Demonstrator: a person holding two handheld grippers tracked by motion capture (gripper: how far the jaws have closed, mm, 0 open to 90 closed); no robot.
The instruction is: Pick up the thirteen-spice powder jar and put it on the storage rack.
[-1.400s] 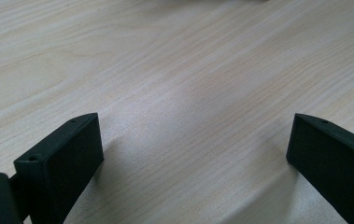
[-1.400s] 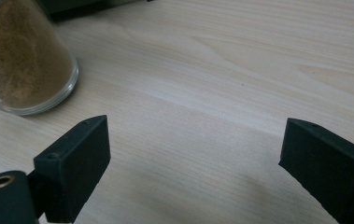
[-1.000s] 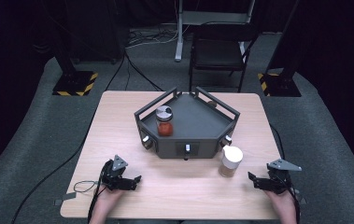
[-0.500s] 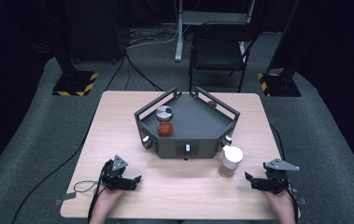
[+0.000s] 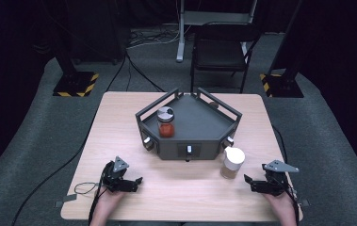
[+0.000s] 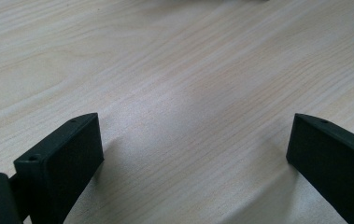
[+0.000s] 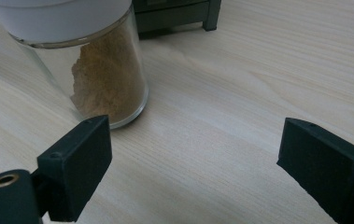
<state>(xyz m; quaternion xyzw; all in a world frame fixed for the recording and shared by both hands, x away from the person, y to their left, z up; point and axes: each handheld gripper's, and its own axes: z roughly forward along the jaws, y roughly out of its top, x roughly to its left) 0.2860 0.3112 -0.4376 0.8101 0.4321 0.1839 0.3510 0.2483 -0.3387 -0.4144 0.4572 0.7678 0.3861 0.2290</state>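
Both grippers are black. The left gripper [image 5: 137, 181] and the right gripper [image 5: 248, 181] each carry a grey three-cornered plate on top and a thin black cable. The jaws are flat rectangular blocks with small screw holes.

Surface [image 5: 119, 122]: pale wood, fine straight grain; tray [image 5: 199, 125]: dark grey throughout; jar [image 5: 166, 121] on tray: silver lid, red contents; jar [image 5: 232, 162] on surface: white lid, clear glass, tan-brown powder; left hand-held gripper [image 5: 133, 182] and right hand-held gripper [image 5: 250, 183]: black, grey top plates; floor stands [image 5: 75, 84]: yellow-black hazard stripes; floor: grey carpet.
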